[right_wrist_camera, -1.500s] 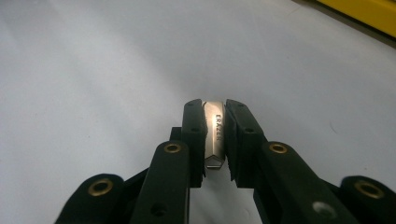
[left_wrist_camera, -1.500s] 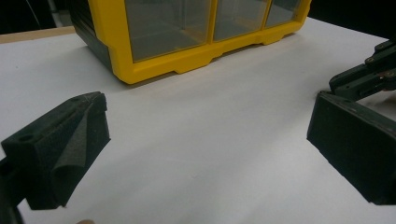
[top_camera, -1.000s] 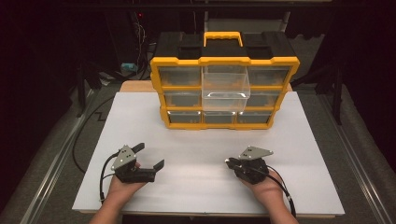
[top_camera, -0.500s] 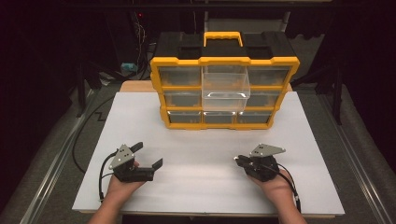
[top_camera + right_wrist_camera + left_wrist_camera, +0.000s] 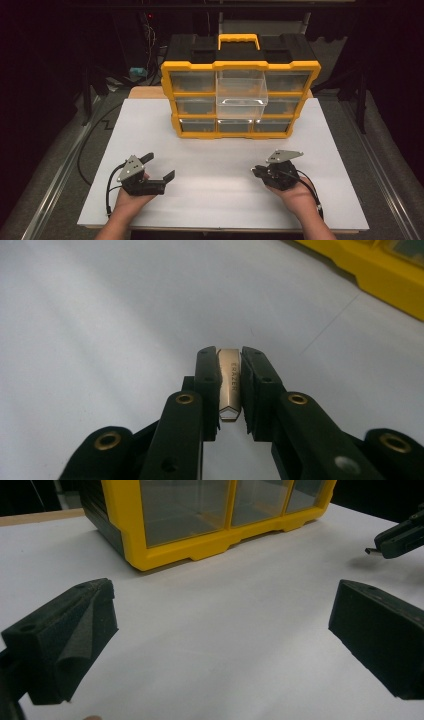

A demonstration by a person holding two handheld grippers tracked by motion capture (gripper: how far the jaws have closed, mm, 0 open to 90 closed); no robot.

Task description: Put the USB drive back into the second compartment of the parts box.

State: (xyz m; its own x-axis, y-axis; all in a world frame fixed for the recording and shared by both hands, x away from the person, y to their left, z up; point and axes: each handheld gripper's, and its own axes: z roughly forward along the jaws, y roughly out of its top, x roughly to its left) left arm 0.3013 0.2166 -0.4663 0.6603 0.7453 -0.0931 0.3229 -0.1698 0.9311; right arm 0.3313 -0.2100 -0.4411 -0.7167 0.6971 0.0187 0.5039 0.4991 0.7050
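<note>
A yellow and black drawer organizer (image 5: 240,80) stands at the back of the white board (image 5: 215,150), and its middle clear drawer (image 5: 241,97) is pulled out. My right gripper (image 5: 256,172) rests low over the board at the front right, shut on a small pale eraser (image 5: 230,385) with lettering on its side; the two pads (image 5: 207,375) press on it from both sides. At the front left, my left gripper (image 5: 159,166) stands open with bare board between its wide-set jaws. The organizer's lower front (image 5: 165,545) lies ahead of it.
The organizer's yellow base (image 5: 380,280) crosses the far right corner of the right gripper view. My right gripper's tip (image 5: 395,540) shows at the right edge of the left gripper view. Cables (image 5: 107,195) trail from both grippers toward the front edge.
My right gripper has shifted a little to the right with the eraser still in it. The left gripper has stayed in place.
</note>
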